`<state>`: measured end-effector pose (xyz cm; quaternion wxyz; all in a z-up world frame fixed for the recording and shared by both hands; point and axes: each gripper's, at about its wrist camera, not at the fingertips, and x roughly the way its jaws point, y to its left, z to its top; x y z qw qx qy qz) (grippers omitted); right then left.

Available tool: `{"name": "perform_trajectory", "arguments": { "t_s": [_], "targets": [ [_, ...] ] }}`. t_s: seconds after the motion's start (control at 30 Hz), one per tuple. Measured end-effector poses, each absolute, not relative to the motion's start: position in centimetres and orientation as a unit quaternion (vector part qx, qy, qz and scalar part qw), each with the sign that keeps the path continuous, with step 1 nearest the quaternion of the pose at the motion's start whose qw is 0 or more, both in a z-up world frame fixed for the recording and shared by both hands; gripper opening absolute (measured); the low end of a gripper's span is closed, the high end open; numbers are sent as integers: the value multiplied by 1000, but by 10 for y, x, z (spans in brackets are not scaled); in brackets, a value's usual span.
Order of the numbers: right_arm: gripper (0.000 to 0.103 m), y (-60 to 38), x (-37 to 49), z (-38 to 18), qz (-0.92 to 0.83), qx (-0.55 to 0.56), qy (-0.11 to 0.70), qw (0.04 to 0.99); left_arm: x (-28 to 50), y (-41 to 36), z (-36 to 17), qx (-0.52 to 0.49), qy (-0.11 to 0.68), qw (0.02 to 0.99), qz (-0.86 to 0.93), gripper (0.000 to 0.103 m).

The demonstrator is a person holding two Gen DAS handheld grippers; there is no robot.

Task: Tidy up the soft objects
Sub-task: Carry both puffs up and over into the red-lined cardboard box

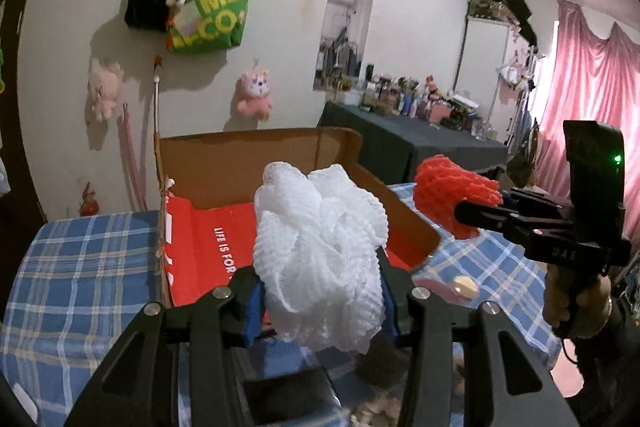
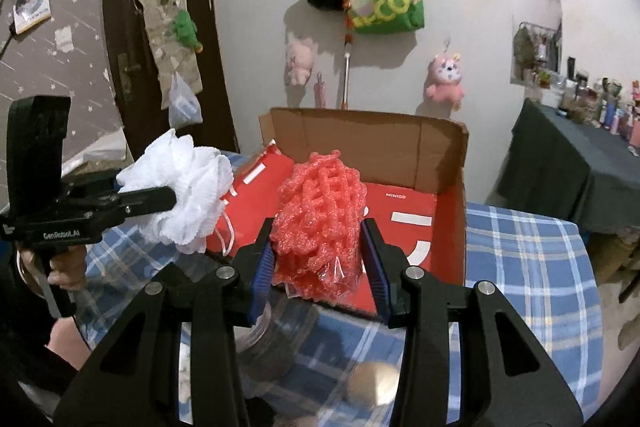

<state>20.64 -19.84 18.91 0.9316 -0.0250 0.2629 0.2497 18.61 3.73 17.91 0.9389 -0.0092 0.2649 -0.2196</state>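
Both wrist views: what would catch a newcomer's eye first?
The white mesh puff clamped in the left gripper and the red foam net clamped in the right gripper, both held up before the open cardboard box. Its red-lined inside sits on the blue plaid cloth.

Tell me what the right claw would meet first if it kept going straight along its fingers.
Probably the open cardboard box: the right claw, shut on the red foam net, points toward its red-lined inside. Depth is unclear through the fisheye.
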Motion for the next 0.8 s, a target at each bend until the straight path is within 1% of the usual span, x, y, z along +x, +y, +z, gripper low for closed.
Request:
{"name": "perform_trajectory", "arguments": {
  "t_s": [0.2, 0.63, 0.8],
  "targets": [
    [40, -191, 269, 181, 261, -27, 320, 910, 231, 31, 172, 24, 301, 929, -214, 48],
    [40, -170, 404, 137, 235, -10, 443, 865, 345, 10, 143, 29, 403, 889, -214, 48],
    [40, -163, 441, 119, 206, -7, 474, 856, 384, 4, 128, 39, 417, 888, -188, 48]
  ]
}}
